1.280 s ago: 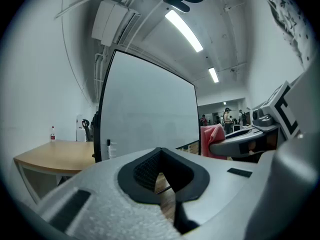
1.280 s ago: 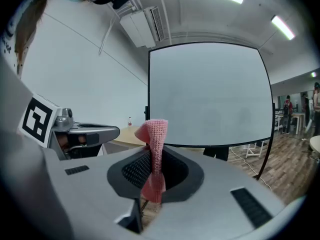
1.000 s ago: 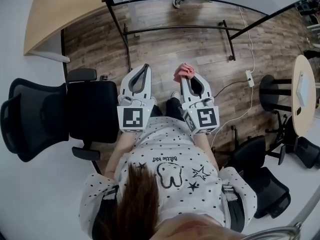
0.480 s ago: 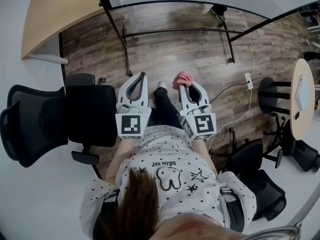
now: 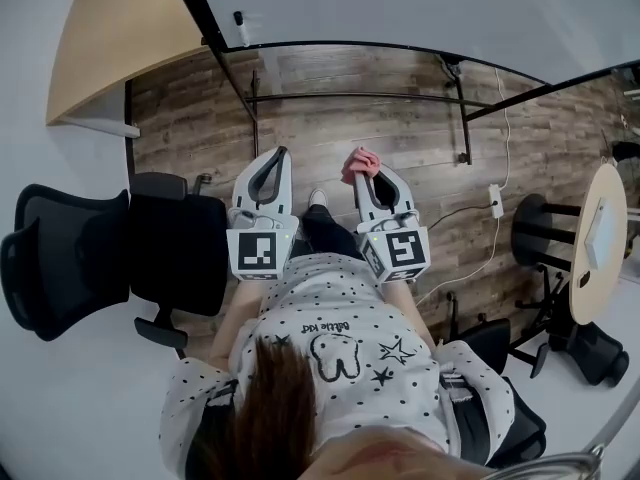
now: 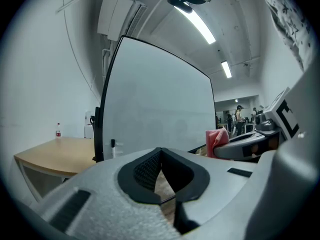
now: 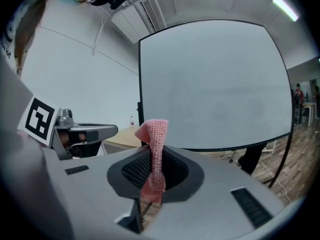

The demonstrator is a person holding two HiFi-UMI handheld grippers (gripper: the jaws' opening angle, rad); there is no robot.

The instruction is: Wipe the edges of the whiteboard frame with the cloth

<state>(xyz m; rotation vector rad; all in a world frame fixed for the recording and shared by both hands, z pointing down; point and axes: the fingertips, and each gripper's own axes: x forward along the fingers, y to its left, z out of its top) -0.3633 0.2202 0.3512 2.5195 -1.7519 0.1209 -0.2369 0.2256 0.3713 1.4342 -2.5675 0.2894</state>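
I had the pink cloth (image 7: pixel 154 149) clamped upright in the jaws of my right gripper (image 5: pixel 358 173). My left gripper (image 5: pixel 277 156) had its jaws together on nothing. The whiteboard frame (image 5: pixel 330 45) stood ahead, well apart from the cloth, so I judged every edge was yet to be wiped.

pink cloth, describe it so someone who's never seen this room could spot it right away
A big whiteboard stands on the wood floor, and a person facing it holds two grey grippers. The cloth is the small knitted strip pinched in the right gripper, poking past its tips. It is the only pink thing there; the left gripper holds nothing.
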